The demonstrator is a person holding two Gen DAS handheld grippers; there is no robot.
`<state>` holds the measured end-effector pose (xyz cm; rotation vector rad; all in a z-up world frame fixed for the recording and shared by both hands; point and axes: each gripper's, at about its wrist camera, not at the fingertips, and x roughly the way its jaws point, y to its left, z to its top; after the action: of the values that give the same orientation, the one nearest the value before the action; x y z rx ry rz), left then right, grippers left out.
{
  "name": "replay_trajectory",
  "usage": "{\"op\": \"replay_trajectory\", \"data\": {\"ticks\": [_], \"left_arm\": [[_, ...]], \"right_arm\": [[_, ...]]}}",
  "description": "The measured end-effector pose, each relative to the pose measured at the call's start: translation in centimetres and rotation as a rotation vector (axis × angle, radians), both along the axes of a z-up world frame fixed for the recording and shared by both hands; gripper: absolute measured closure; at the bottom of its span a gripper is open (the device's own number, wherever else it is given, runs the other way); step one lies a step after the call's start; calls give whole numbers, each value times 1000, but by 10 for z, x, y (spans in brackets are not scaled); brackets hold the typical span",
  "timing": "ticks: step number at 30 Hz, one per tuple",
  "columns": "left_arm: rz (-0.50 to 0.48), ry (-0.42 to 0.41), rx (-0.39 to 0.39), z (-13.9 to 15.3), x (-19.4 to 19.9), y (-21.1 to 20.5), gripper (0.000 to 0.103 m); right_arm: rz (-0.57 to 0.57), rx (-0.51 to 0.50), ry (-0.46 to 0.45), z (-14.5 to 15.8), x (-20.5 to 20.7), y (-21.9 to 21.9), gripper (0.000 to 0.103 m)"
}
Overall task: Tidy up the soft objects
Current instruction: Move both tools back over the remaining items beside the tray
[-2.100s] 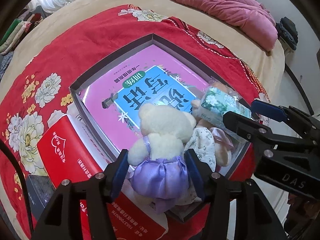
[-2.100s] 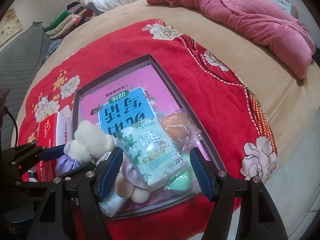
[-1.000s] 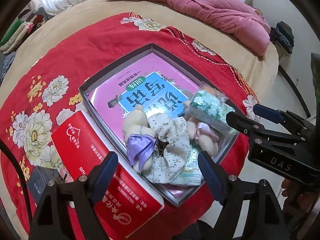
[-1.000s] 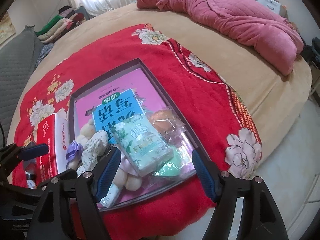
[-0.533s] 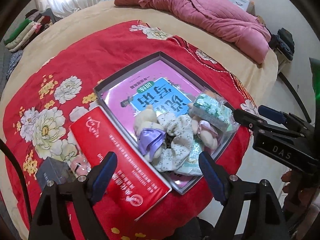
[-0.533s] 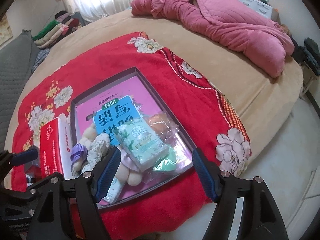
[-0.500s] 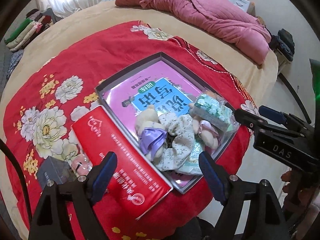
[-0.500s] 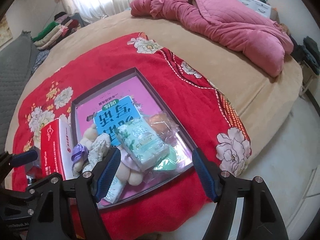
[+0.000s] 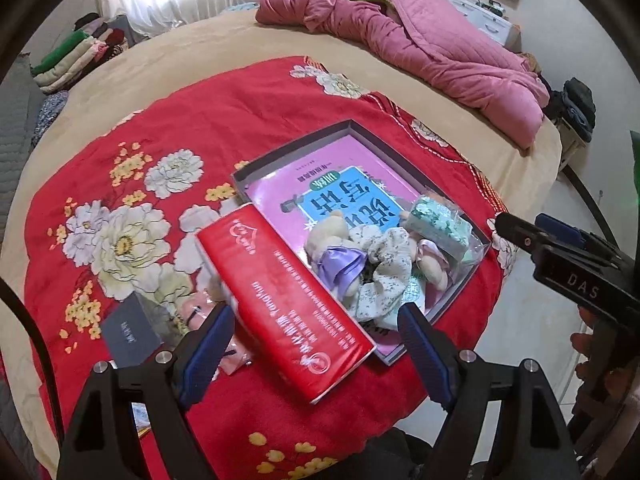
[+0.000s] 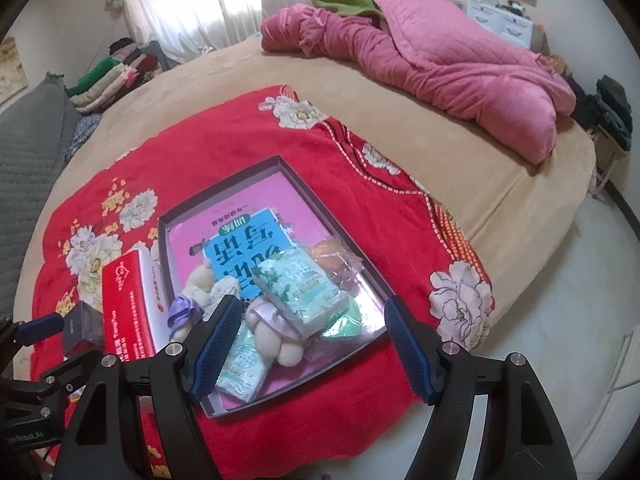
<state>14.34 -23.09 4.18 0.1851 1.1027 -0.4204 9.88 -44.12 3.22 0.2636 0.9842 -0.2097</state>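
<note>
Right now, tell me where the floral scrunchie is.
In the left wrist view the scrunchie lies in the tray, at its near end, between the purple-skirted bear and the pink-skirted bear.

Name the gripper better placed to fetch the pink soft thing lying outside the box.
Left. The pink soft item lies beside the left gripper, left of the red box; the right gripper hovers over the tray.

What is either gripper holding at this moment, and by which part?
Nothing is held. The left gripper and the right gripper are both open and empty, hovering above the box, where the plush bear lies untouched.
</note>
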Motion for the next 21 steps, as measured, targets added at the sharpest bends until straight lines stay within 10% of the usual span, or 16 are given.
{"op": "replay_trajectory", "data": {"ticks": [21], "left_arm": [[142, -113, -25, 48, -39, 84, 20]], "right_arm": [[176, -87, -171, 78, -16, 83, 28]]}}
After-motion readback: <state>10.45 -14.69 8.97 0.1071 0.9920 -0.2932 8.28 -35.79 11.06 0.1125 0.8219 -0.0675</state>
